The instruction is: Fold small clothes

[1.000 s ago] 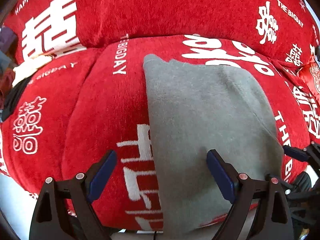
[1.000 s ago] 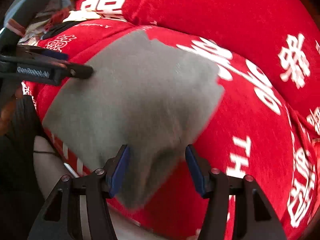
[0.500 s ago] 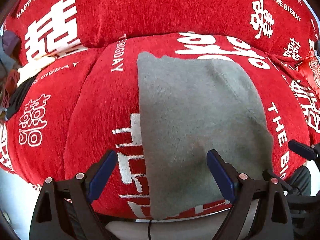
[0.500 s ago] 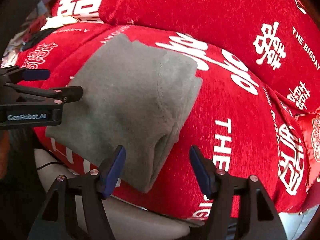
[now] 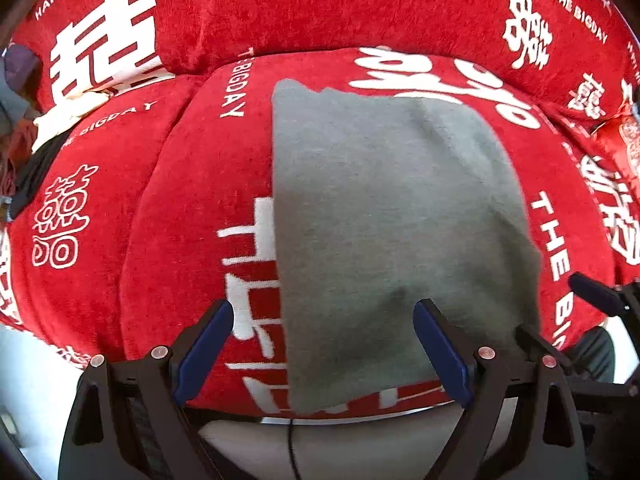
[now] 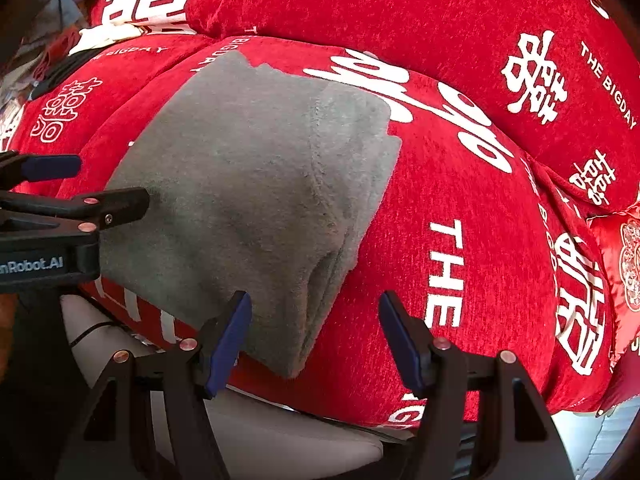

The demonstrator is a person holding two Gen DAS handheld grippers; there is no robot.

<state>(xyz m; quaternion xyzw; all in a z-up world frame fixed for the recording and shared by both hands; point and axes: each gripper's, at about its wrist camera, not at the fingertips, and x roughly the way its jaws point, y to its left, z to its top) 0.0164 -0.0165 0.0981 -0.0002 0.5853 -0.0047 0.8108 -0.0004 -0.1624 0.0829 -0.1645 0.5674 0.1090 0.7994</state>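
The folded grey garment (image 5: 392, 216) lay flat on the red sofa cushion (image 5: 172, 200). The left hand-held gripper (image 5: 324, 350) hovered spread at its 6 o'clock edge, holding nothing. The right hand-held gripper (image 6: 316, 340) was also spread and empty, at the garment's 5 o'clock corner.

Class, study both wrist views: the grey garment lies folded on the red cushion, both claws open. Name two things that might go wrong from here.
1. The grey garment overhangs the front edge of the rounded red cushion; it may slide off.
2. The stacked layers gape at the near right corner; a nudge from the open right claw may undo the fold. The open left claw holds nothing.
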